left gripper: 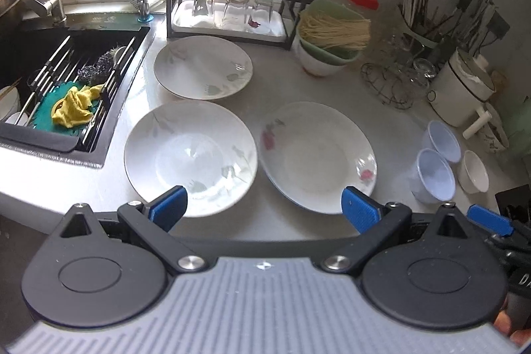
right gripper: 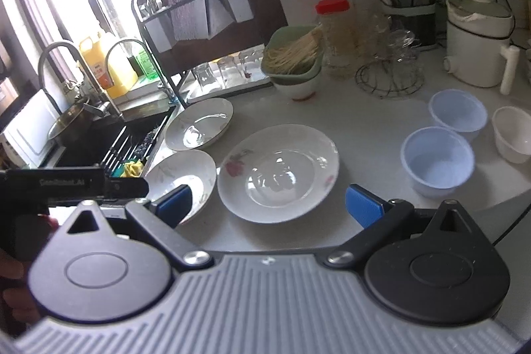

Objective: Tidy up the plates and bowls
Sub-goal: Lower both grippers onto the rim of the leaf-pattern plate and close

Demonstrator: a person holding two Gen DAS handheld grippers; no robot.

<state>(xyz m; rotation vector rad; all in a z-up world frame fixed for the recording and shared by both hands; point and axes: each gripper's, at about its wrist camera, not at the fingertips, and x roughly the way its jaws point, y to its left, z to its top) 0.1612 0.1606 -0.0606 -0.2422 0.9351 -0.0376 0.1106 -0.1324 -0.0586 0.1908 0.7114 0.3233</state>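
Plates, three in all, lie flat on the pale counter (left gripper: 298,82), none stacked. Far plate (left gripper: 202,67), with a faint leaf print, sits just in front of the glass rack (left gripper: 229,19). Near-left plate (left gripper: 190,156), also leaf-printed, lies close beside the sink (left gripper: 66,88). Rose plate (left gripper: 318,155) lies to its right, the two rims almost meeting; whether they touch cannot be told. Two blue bowls (right gripper: 436,160) stand side by side at right, well apart from the plates, and a white bowl (right gripper: 512,138) stands just right of them.

Left gripper (left gripper: 264,209) hovers over the near counter edge, jaws spread wide and empty, its blue pads framing the gap between the near-left and rose plates. Right gripper (right gripper: 268,208) hovers likewise, jaws wide apart and empty, with the rose plate between its pads but untouched.

Farther back, a green bowl of noodles (left gripper: 332,32) sits nested in a white one, beside a red-capped jar (right gripper: 335,35). A white pot (right gripper: 478,42) stands at far right. A yellow cloth (left gripper: 74,105) lies on the sink's rack.
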